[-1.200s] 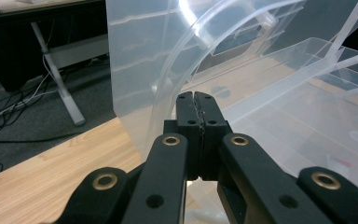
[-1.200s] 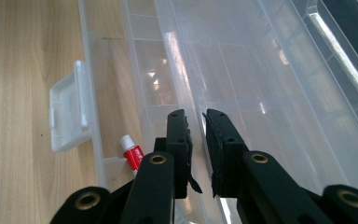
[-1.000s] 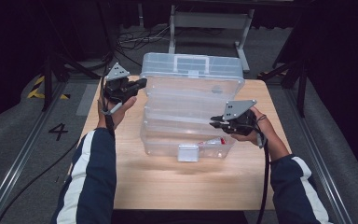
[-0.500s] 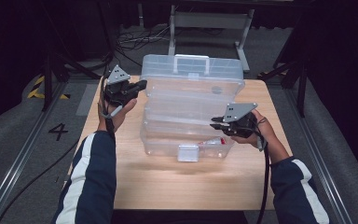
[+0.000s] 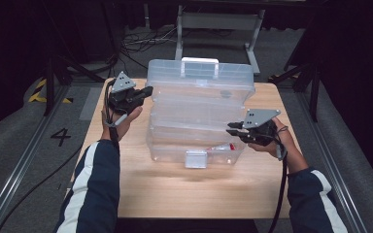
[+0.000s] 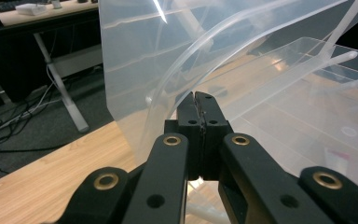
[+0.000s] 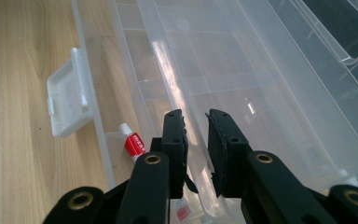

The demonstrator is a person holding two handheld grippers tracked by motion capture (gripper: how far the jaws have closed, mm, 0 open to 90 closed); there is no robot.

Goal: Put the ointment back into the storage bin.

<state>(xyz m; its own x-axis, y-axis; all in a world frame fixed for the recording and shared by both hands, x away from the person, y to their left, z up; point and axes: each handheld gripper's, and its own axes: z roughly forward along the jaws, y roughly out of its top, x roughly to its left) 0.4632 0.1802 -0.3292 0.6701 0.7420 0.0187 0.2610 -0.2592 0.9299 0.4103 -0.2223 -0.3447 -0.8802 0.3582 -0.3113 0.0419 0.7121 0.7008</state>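
High view: wooden table (image 5: 126,121), grey floor (image 5: 19,145).

A wooden table (image 5: 175,194) bears one clear plastic tiered box (image 5: 199,116), standing open at its middle.

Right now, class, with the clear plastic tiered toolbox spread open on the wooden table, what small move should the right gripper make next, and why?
Probably close the right gripper on the clear plastic tiered toolbox's tray edge: its fingers stand slightly apart astride that thin wall, not visibly pinching it, while the left gripper, fingers together, sits against the far side, perhaps steadying it.
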